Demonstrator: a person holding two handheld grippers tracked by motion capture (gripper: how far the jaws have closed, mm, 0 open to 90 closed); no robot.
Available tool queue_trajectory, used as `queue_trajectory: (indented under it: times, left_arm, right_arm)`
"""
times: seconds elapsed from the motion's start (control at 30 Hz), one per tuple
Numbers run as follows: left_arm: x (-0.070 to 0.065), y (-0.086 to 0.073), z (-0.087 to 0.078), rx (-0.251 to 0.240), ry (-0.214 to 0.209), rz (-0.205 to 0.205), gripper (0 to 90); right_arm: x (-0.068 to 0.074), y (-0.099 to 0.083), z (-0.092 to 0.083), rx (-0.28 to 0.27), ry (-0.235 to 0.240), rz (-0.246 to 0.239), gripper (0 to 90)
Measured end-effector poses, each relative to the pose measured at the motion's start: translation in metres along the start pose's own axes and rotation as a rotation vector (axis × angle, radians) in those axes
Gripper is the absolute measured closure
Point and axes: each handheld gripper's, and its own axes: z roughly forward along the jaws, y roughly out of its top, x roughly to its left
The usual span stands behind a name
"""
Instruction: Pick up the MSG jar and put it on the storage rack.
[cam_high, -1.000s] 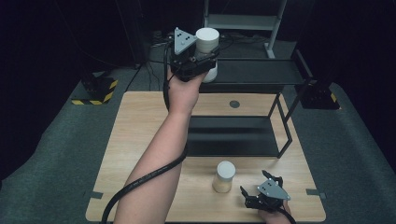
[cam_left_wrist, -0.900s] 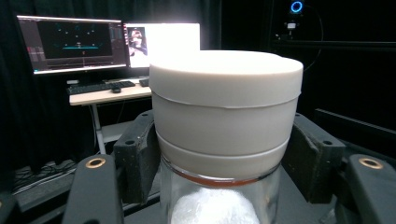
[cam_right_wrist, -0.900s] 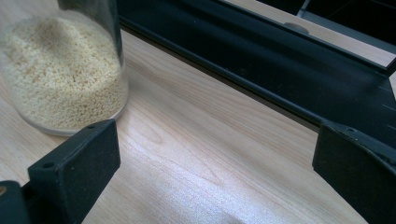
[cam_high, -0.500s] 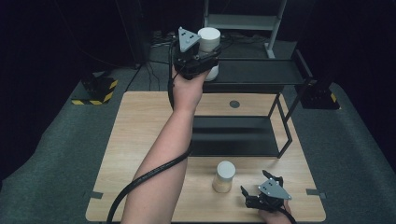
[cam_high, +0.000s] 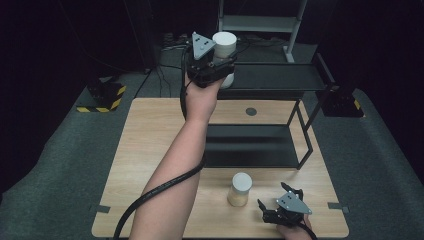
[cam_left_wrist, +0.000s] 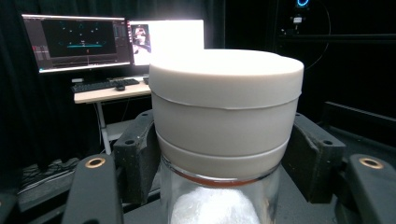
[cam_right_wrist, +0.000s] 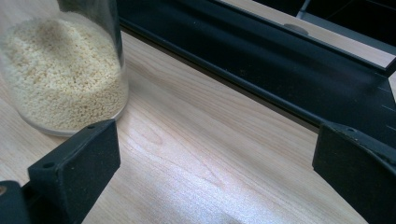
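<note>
My left gripper (cam_high: 220, 67) is raised at the left end of the black shelf's top level (cam_high: 280, 77), shut on a glass jar with a white lid (cam_high: 224, 44). In the left gripper view the lid (cam_left_wrist: 226, 100) sits between both jaws, with white contents (cam_left_wrist: 215, 210) below it in the glass. A second jar (cam_high: 240, 189), white-lidded and filled with pale grains, stands on the wooden table (cam_high: 145, 150) near its front. My right gripper (cam_high: 272, 212) rests open on the table just right of that jar. The grain jar (cam_right_wrist: 63, 74) stands beyond the left jaw in the right gripper view.
The black two-level shelf's lower level (cam_high: 250, 145) lies behind the grain jar; its edge (cam_right_wrist: 243, 60) crosses the right gripper view. A round grommet (cam_high: 251, 111) sits in the table's back. Monitors and a keyboard desk (cam_left_wrist: 98, 88) stand in the dark room beyond.
My left gripper with the white-lidded jar has shifted slightly right toward the shelf's top level. The right gripper and the grain jar have stayed put.
</note>
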Motion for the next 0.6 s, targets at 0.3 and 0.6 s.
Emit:
queue_trajectory:
  times: [0.3, 0.6]
  left_arm:
    - [-0.001, -0.001, 0.000, -0.007, 0.011, -0.024, 27.9]
    - [-0.011, 0.003, -0.002, 0.014, 0.016, -0.045, 0.4]
  right_arm:
    - [0.000, 0.000, 0.000, 0.000, 0.000, 0.000, 0.0]
    - [0.000, 0.000, 0.000, 0.001, 0.001, -0.005, 0.0]
